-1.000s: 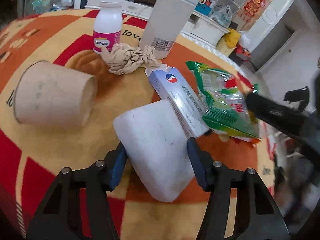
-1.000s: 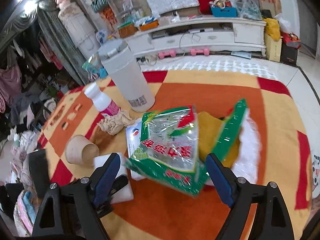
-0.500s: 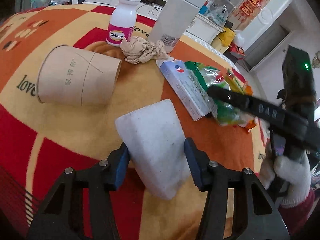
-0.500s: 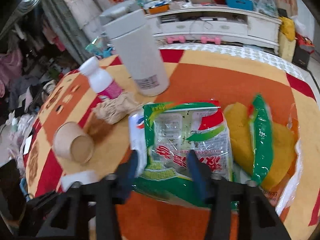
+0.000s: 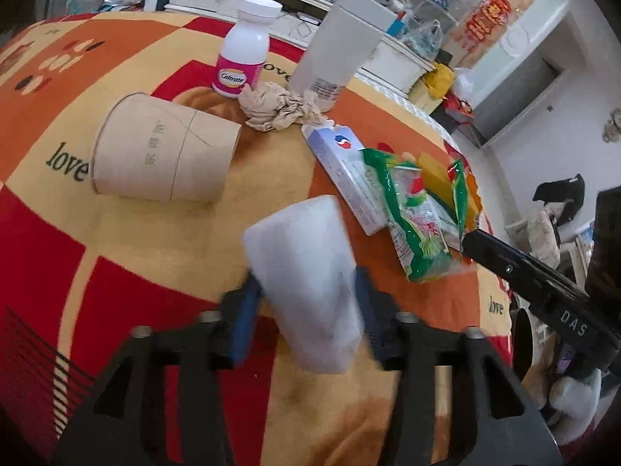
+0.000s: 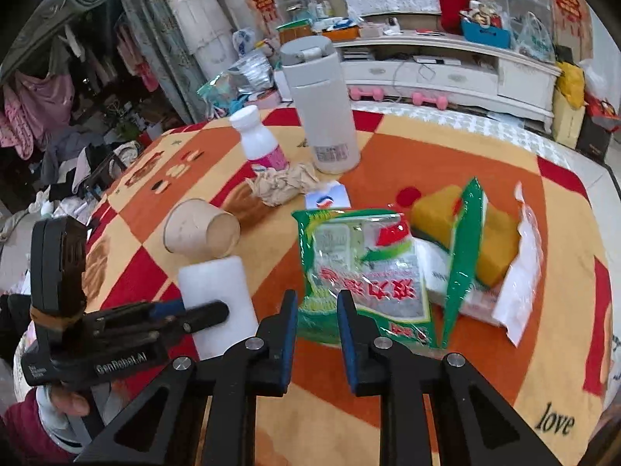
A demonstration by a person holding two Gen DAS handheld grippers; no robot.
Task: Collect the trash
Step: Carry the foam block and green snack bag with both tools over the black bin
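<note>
My left gripper (image 5: 306, 310) is shut on a white foam block (image 5: 306, 287), lifted a little above the table; it also shows in the right wrist view (image 6: 217, 291). My right gripper (image 6: 316, 310) has its jaws narrowed around the near edge of a green plastic wrapper (image 6: 357, 272), seen too in the left wrist view (image 5: 411, 225); whether the pads pinch it is unclear. A tipped brown paper cup (image 5: 163, 155), crumpled brown paper (image 5: 275, 110) and a white-blue carton (image 5: 345, 171) lie on the table.
A white and pink bottle (image 5: 244, 58) and a tall grey flask (image 5: 341, 42) stand at the back of the orange and red tablecloth (image 5: 77, 256). A yellow sponge (image 6: 496, 244) in torn wrapping lies beside the green wrapper. Shelves and clutter stand beyond.
My left gripper has raised the foam block and pulled back. My right gripper has narrowed its jaws from wide open and come down onto the green wrapper's near edge.
</note>
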